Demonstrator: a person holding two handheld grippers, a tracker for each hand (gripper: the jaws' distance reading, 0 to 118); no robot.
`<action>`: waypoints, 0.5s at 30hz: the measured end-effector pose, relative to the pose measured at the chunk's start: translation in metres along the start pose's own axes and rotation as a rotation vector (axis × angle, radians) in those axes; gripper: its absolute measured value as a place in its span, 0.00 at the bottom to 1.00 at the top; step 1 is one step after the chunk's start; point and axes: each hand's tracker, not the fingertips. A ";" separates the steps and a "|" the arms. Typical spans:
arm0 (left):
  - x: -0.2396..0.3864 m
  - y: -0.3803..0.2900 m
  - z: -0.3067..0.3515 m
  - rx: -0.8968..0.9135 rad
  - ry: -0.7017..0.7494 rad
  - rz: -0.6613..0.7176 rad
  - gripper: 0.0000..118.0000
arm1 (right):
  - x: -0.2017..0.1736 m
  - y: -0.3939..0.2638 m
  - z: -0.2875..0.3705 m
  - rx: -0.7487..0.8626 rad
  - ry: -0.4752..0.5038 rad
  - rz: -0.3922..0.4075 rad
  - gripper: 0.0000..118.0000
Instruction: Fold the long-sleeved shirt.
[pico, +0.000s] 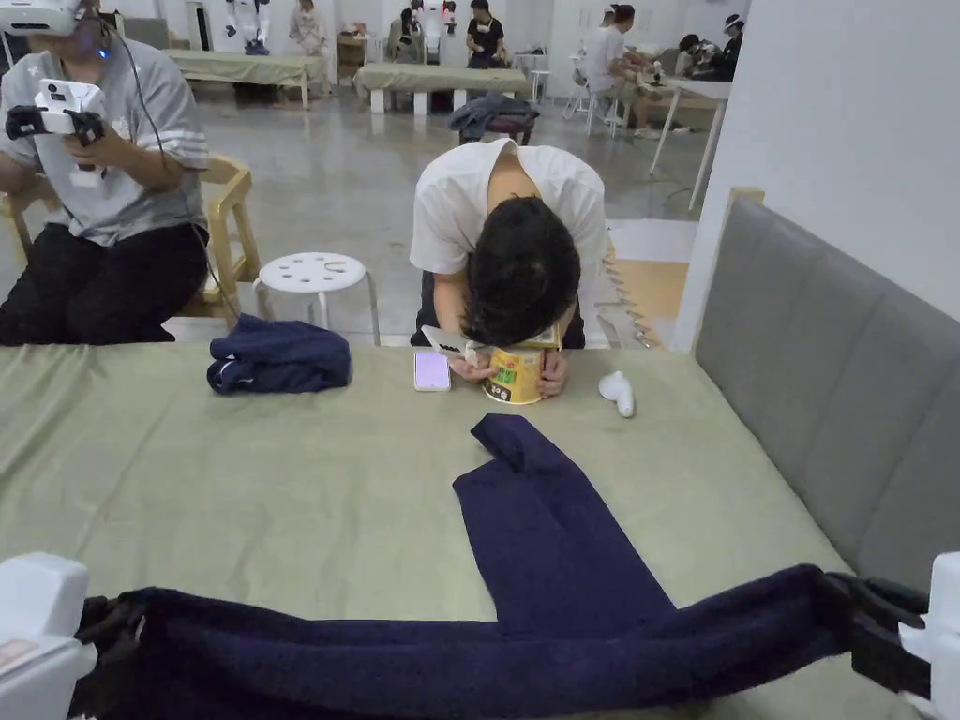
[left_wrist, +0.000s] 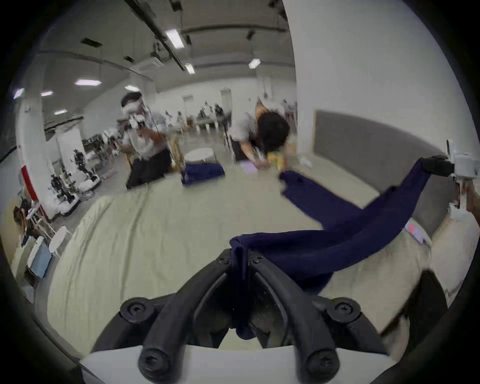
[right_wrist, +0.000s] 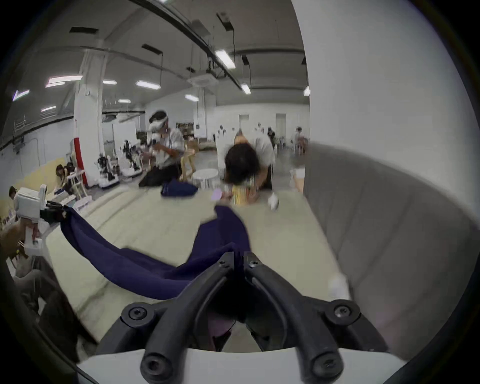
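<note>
A dark navy long-sleeved shirt (pico: 553, 553) is stretched between my two grippers above the green-covered table (pico: 281, 487). Its near edge hangs as a band across the bottom of the head view, and one sleeve lies flat on the table toward the far side. My left gripper (pico: 108, 623) is shut on the shirt's left end; in the left gripper view the cloth (left_wrist: 324, 249) is pinched between the black jaws of that gripper (left_wrist: 241, 256). My right gripper (pico: 848, 600) is shut on the right end, with the fabric (right_wrist: 145, 267) running leftward from the right gripper (right_wrist: 240, 258).
Across the table a person (pico: 511, 253) bends over a yellow cup (pico: 514, 375), beside a phone (pico: 431, 369) and a small white object (pico: 619, 392). A bundled navy garment (pico: 279, 356) lies far left. A grey padded panel (pico: 825, 375) borders the right side. A white stool (pico: 311, 274) stands behind.
</note>
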 end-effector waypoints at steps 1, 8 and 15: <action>0.002 -0.017 -0.001 -0.062 -0.013 -0.008 0.09 | 0.001 -0.022 0.004 -0.056 0.024 -0.010 0.03; 0.020 -0.110 -0.007 -0.306 -0.058 0.039 0.09 | -0.002 -0.140 0.002 -0.364 0.031 0.032 0.03; 0.011 -0.131 -0.019 -0.397 -0.033 0.061 0.09 | 0.006 -0.165 -0.009 -0.501 0.054 0.000 0.03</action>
